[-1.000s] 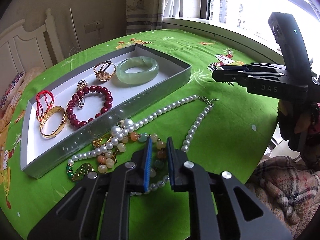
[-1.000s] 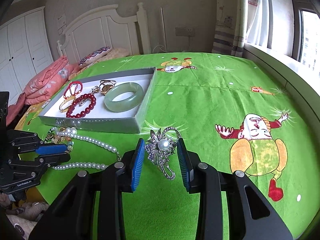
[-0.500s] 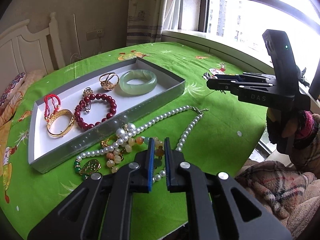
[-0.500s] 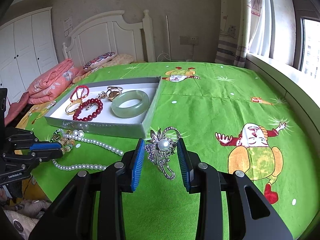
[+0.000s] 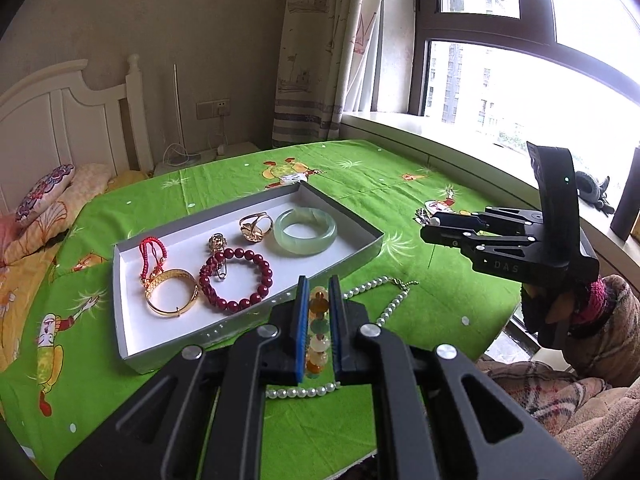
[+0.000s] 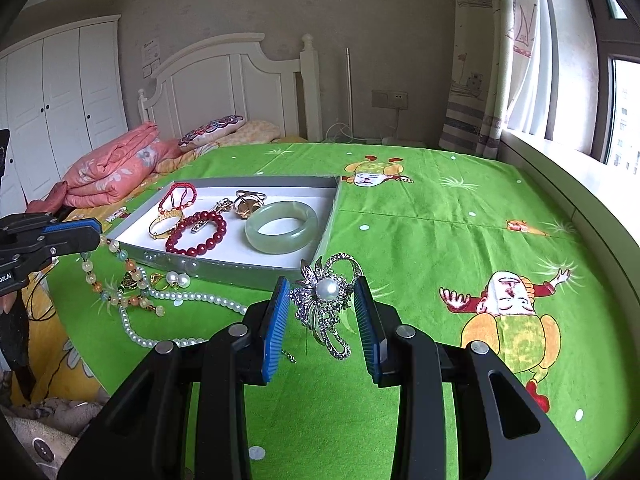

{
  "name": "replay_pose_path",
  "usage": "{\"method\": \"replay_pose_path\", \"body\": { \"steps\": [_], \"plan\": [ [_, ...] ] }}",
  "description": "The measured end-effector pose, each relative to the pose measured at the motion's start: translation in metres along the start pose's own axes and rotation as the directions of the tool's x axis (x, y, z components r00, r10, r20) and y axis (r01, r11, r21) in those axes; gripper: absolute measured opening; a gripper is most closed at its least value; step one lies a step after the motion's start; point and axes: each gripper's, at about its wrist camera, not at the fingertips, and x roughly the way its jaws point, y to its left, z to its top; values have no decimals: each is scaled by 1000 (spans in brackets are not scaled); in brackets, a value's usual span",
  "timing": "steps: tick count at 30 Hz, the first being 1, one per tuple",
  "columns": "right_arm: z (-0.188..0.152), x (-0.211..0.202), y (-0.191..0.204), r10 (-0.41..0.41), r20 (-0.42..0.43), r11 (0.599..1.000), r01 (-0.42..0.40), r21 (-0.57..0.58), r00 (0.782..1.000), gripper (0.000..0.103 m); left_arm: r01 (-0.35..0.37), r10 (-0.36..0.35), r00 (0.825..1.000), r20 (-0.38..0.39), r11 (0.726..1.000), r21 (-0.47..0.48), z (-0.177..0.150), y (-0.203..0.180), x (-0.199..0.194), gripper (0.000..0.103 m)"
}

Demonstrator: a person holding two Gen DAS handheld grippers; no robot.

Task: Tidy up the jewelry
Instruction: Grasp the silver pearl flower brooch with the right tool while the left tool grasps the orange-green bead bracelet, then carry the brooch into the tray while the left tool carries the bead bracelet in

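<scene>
My left gripper [image 5: 317, 296] is shut on a multicolored bead necklace [image 5: 318, 330] and holds it lifted; in the right wrist view the strand [image 6: 120, 280] hangs from the gripper [image 6: 90, 234] down to the bed. My right gripper [image 6: 322, 300] is shut on a silver brooch with a pearl [image 6: 327, 300], held above the green sheet. It also shows in the left wrist view [image 5: 430, 226]. A grey tray [image 5: 132, 356] holds a jade bangle [image 5: 305, 231], a red bead bracelet [image 5: 236, 282], a gold bangle [image 5: 172, 296], a red cord [image 5: 152, 256] and gold rings [image 5: 252, 228].
A white pearl necklace [image 6: 192, 298] and pearl earrings [image 6: 178, 279] lie on the green sheet [image 6: 420, 240] in front of the tray. A plaid blanket [image 5: 560, 400] lies at the bed's edge. Pillows [image 6: 120, 168] and the headboard [image 6: 232, 80] stand behind; the window sill [image 5: 460, 152] runs on the right.
My left gripper has closed on the bead necklace and lifted it off the sheet, toward the tray. My right gripper has risen a little with the brooch.
</scene>
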Motion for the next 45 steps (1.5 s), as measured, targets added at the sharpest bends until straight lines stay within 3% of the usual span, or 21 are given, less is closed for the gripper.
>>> {"method": "replay_pose_path", "body": {
  "steps": [11, 23, 32, 45],
  "plan": [
    [2, 6, 15, 20, -14, 999, -21, -37, 1000, 32, -33, 32, 998, 45, 999, 19, 22, 8, -14, 9],
    [26, 33, 59, 92, -53, 984, -99, -148, 994, 32, -132, 128, 990, 63, 990, 53, 65, 41, -8, 9],
    [55, 67, 77, 128, -82, 974, -141, -175, 988, 32, -217, 216, 976, 30, 975, 48, 90, 83, 22, 9],
    [77, 120, 107, 118, -160, 964, -152, -217, 980, 33, -343, 346, 938, -13, 934, 101, 98, 107, 70, 9]
  ]
}}
